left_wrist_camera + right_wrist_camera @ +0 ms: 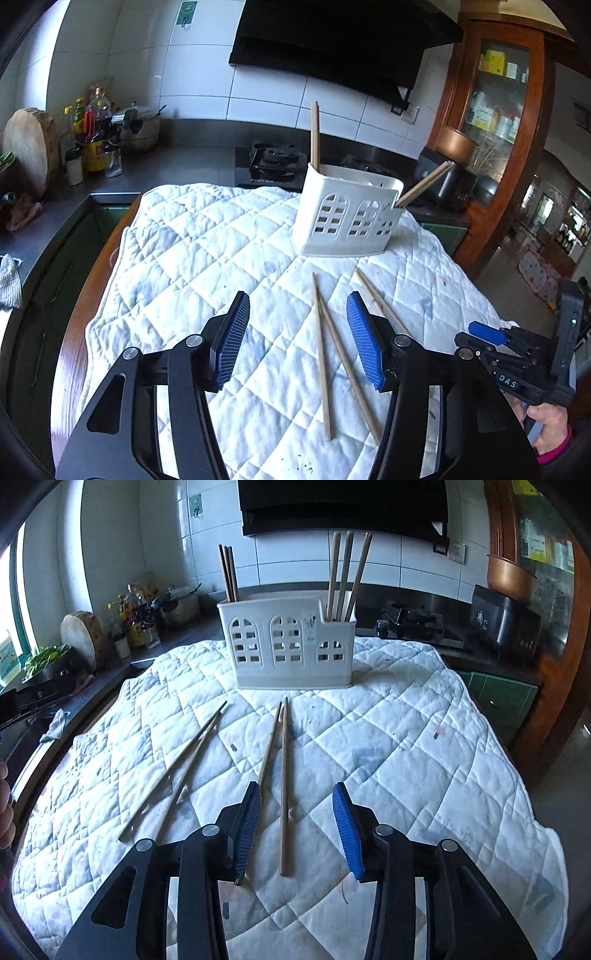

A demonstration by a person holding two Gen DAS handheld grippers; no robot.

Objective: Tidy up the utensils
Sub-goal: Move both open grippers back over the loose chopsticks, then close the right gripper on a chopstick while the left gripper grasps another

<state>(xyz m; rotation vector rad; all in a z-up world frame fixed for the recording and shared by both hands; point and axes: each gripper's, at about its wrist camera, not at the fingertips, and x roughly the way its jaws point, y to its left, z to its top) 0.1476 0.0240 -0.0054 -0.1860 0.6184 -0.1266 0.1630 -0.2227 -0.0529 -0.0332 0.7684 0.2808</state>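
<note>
A white utensil holder (pixel 345 214) (pixel 288 646) stands on a quilted white cloth (pixel 207 243) (pixel 406 746), with chopsticks upright in its left end (pixel 227 572) and right end (pixel 347 572). Loose wooden chopsticks lie on the cloth: one pair (pixel 325 354) (pixel 177 768) and another pair (pixel 283 775), one stick of which shows in the left wrist view (pixel 380 299). My left gripper (pixel 295 339) is open over the first pair. My right gripper (pixel 295 827) is open, with a stick of the second pair between its fingers; it also shows in the left wrist view (pixel 487 334).
A dark counter behind holds a round chopping block (pixel 27 144), bottles (pixel 94 129), a pot (pixel 138 125), a gas stove (pixel 271 158) and a black cooker (pixel 506 624). A wooden cabinet (pixel 495 110) stands at the right. The cloth's edges drop off left and right.
</note>
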